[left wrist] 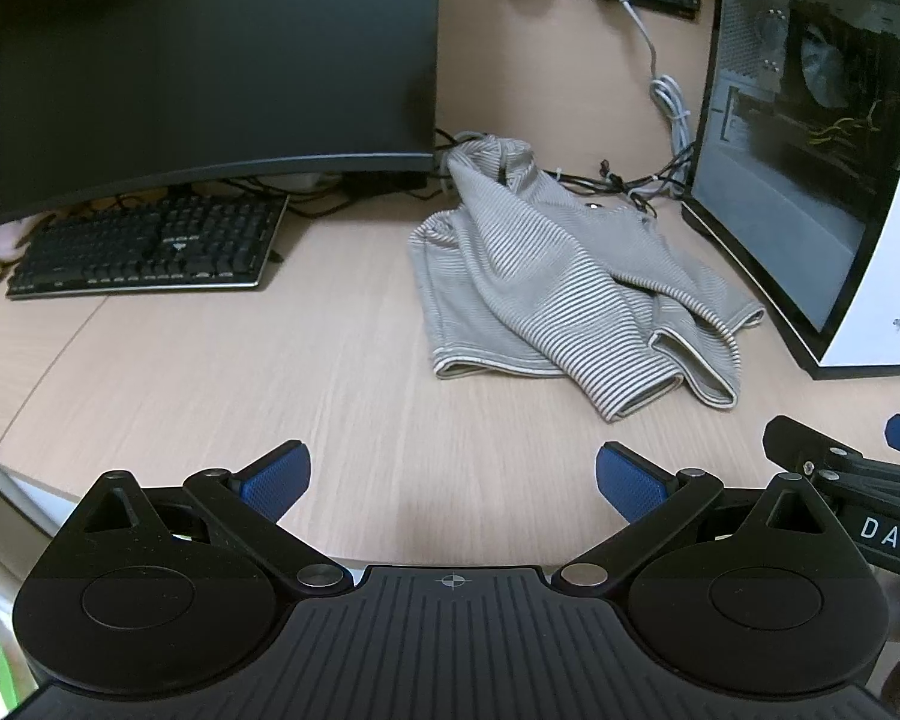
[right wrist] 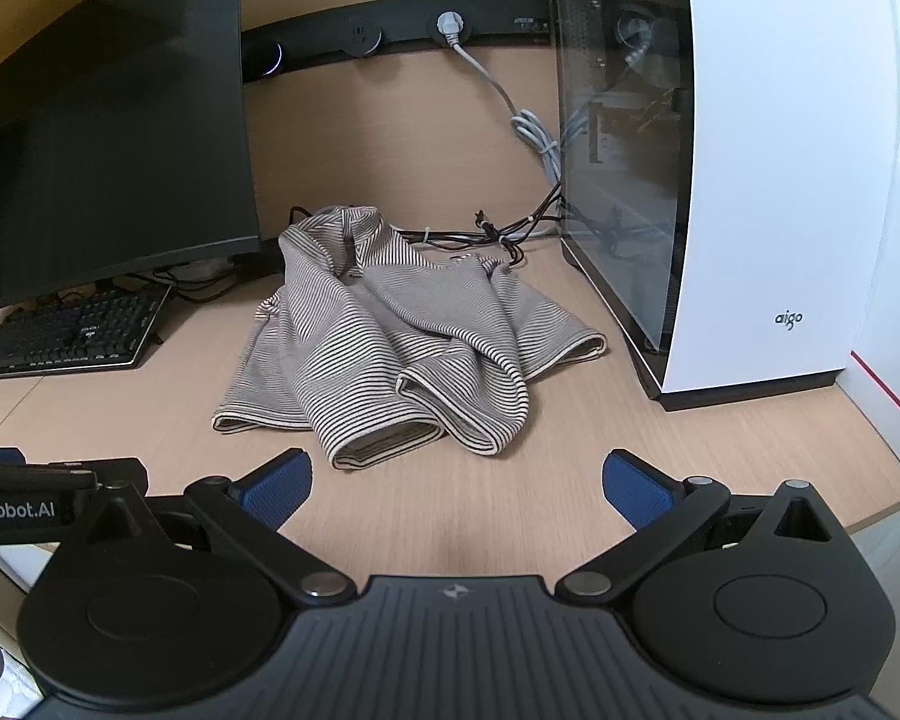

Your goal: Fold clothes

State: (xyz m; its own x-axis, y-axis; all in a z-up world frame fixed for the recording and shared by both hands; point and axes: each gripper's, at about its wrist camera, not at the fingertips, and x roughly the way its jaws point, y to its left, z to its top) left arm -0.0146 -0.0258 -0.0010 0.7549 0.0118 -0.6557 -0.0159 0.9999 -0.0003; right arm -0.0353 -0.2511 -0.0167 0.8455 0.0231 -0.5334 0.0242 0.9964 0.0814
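On desk point(right wrist: 510, 516) | striped shirt point(right wrist: 390, 354) crumpled (hems frontward) | fingers point(right wrist: 276, 492) spread

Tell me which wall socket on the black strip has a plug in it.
The socket with the grey plug, the one nearest the white computer case. Its grey cable hangs down from it; the socket beside it, toward the monitor, is empty.

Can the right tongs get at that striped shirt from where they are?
Probably yes. The right tongs are open, and only bare desk lies between them and the crumpled striped shirt. Its near hem sits just ahead, with the computer case off to the side.
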